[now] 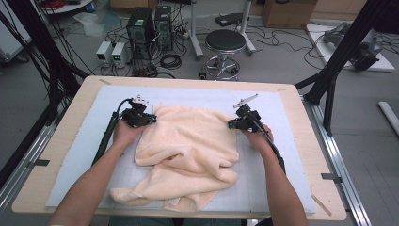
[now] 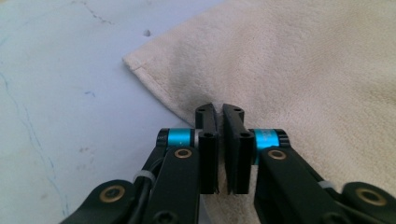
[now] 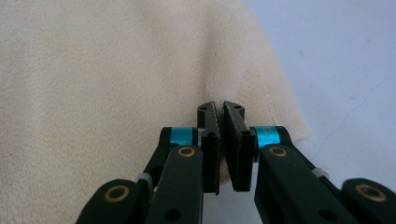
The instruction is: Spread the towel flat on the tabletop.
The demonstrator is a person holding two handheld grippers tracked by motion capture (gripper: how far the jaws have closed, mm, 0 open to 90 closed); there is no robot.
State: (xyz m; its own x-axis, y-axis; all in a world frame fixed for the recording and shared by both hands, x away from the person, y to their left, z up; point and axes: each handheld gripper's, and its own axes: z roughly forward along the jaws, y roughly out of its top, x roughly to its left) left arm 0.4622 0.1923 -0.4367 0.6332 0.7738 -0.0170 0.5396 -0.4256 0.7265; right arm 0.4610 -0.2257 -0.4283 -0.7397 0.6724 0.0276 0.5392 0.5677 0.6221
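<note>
Forearms come in from the near edge of the bench (image 1: 301,155), which carries a pale blue mat (image 1: 80,150). Closest to the person, the cream towel (image 1: 188,150) lies bunched in loose folds near the front edge of the mat, its lower part rumpled and doubled over itself. Farther in, the towel spreads flatter across the middle of the mat, up to two far corners.

At the far left corner the left tool (image 1: 151,118) is held by the left hand (image 1: 124,134); in the left gripper view its jaws stand nearly together, pinching the towel's hemmed edge (image 2: 154,88) just behind the corner. At the far right corner the right tool (image 1: 231,125), in the right hand (image 1: 256,136), is likewise clamped on cloth; the right gripper view shows a fold of towel caught between the closed jaws beside the hem (image 3: 275,98).

Beyond the bench, on the floor, stand a round black stool (image 1: 225,41), two computer towers (image 1: 150,26) and tangled cables (image 1: 169,60)
</note>
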